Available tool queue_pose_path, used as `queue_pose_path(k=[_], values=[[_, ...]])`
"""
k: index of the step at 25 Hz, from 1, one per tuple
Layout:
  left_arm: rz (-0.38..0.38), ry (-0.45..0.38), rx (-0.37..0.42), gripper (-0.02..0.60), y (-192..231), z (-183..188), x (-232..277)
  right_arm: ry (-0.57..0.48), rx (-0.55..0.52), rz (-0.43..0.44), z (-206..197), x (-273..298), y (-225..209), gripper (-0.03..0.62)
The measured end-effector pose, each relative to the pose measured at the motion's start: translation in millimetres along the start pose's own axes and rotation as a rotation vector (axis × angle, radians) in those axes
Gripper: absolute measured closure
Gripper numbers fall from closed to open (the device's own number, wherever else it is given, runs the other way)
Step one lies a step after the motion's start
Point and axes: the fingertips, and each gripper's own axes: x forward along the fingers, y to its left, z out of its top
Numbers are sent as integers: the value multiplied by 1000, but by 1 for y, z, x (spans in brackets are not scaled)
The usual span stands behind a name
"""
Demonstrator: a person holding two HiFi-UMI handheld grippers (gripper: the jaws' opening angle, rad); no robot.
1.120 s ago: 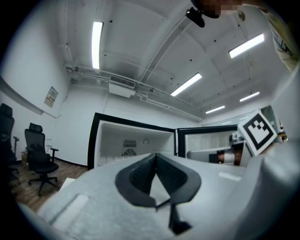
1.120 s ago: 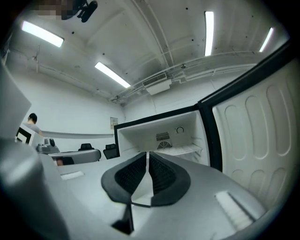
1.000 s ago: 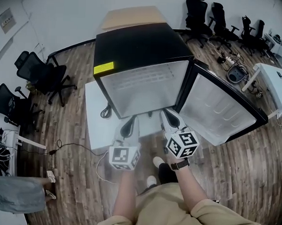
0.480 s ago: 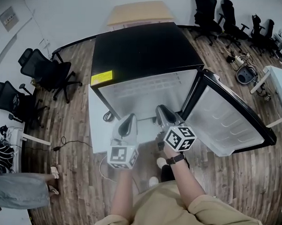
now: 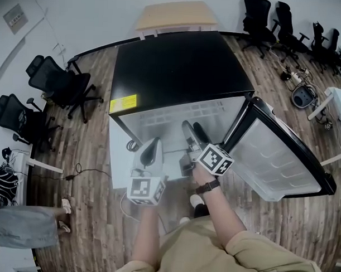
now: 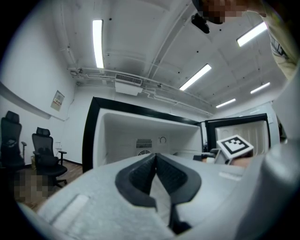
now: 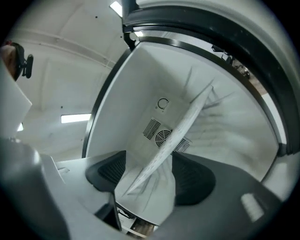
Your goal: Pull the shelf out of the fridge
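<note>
Plainly, the fridge (image 5: 178, 66) bears an illegible yellow label (image 5: 123, 103).

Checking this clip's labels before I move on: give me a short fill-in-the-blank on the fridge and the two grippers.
1. The door of the fridge stands ___.
2. The jaws of the left gripper are ___.
3. Between the parted jaws of the right gripper lies the front edge of the ___.

Missing words: open; shut; shelf.

The right gripper's jaws have just been opening, with that edge between them, not clamped.
</note>
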Motion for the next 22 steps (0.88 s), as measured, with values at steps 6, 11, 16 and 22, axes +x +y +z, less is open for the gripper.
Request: queue_pose_path(k=[6, 11, 16, 22], values=[[8, 0, -24, 582, 0, -2, 11, -61, 174, -4, 8, 31, -18, 272], [0, 10, -42, 582, -7, -10, 17, -85, 272, 6, 9, 49, -25, 322], [13, 11, -54, 581, -1, -11, 17, -105, 376, 23, 1, 56, -37, 453], [30, 18, -90, 582, 8, -16, 15, -139, 482, 27, -2, 59, -46, 542]])
